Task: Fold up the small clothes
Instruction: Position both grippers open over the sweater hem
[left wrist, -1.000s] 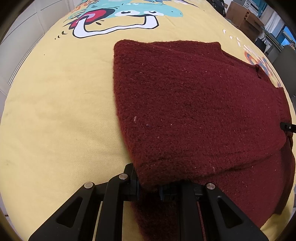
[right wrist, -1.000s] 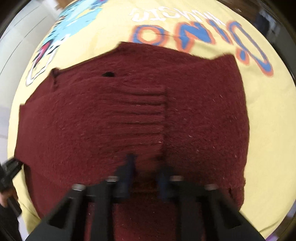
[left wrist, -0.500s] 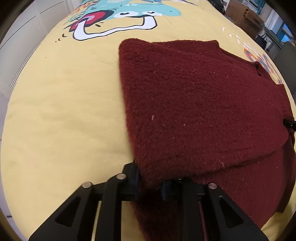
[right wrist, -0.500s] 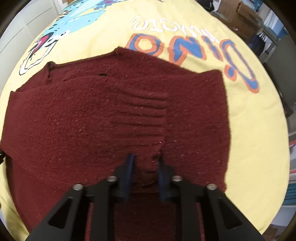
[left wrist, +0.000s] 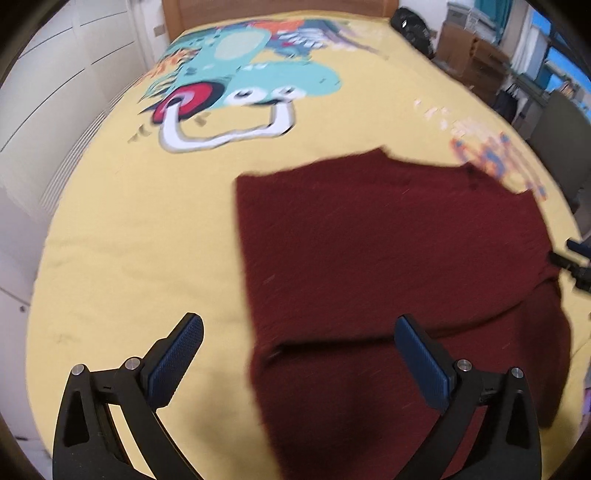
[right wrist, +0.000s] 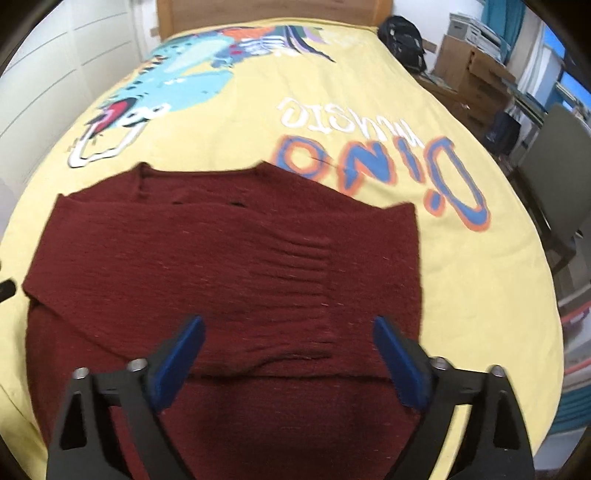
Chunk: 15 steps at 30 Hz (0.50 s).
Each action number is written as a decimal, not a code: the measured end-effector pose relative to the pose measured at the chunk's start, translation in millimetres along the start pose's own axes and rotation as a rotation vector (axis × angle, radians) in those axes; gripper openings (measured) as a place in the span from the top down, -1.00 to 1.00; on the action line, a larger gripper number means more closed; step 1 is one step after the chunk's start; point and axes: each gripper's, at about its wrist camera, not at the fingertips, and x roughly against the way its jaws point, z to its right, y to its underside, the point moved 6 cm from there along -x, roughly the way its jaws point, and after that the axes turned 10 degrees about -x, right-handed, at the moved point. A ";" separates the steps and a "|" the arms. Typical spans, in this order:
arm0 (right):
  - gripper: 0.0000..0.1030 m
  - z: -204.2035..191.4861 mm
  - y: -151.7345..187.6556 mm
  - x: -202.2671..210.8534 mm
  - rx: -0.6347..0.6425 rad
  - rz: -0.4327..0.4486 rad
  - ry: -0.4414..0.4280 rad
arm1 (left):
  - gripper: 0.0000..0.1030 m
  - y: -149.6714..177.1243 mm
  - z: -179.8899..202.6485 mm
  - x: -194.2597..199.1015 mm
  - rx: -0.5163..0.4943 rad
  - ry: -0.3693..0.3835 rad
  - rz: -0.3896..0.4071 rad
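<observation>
A dark red knitted sweater [left wrist: 388, 258] lies flat on the yellow bed cover, with one layer folded over the other; it also shows in the right wrist view [right wrist: 229, 273]. My left gripper [left wrist: 299, 354] is open and empty, raised above the sweater's near left edge. My right gripper [right wrist: 288, 347] is open and empty, raised above the folded edge beside the ribbed cuff [right wrist: 295, 273]. The right gripper's tip [left wrist: 572, 258] shows at the far right of the left wrist view.
The yellow bed cover [left wrist: 129, 240] has a cartoon dinosaur print [left wrist: 251, 74] and "Dino" lettering [right wrist: 388, 166]. A wooden headboard [right wrist: 273, 11] stands at the far end. Cardboard boxes [right wrist: 469, 62], a chair [right wrist: 554, 155] and a black bag [right wrist: 402, 37] stand to the right of the bed.
Both grippers have opened and let go of the sweater's edge, then lifted and drawn back. The folded layer now rests on the sweater.
</observation>
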 end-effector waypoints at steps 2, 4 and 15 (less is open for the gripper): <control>-0.99 -14.4 2.3 -1.5 0.020 0.028 -0.011 | -0.98 -10.6 19.7 -6.3 -0.014 0.021 0.018; -0.99 -23.7 4.8 -5.9 0.042 0.054 -0.010 | -0.98 -22.2 36.1 -18.9 -0.030 0.031 0.015; -0.99 -34.1 39.4 -60.2 0.101 -0.013 0.030 | -0.99 -4.8 55.8 -91.3 -0.052 -0.027 -0.065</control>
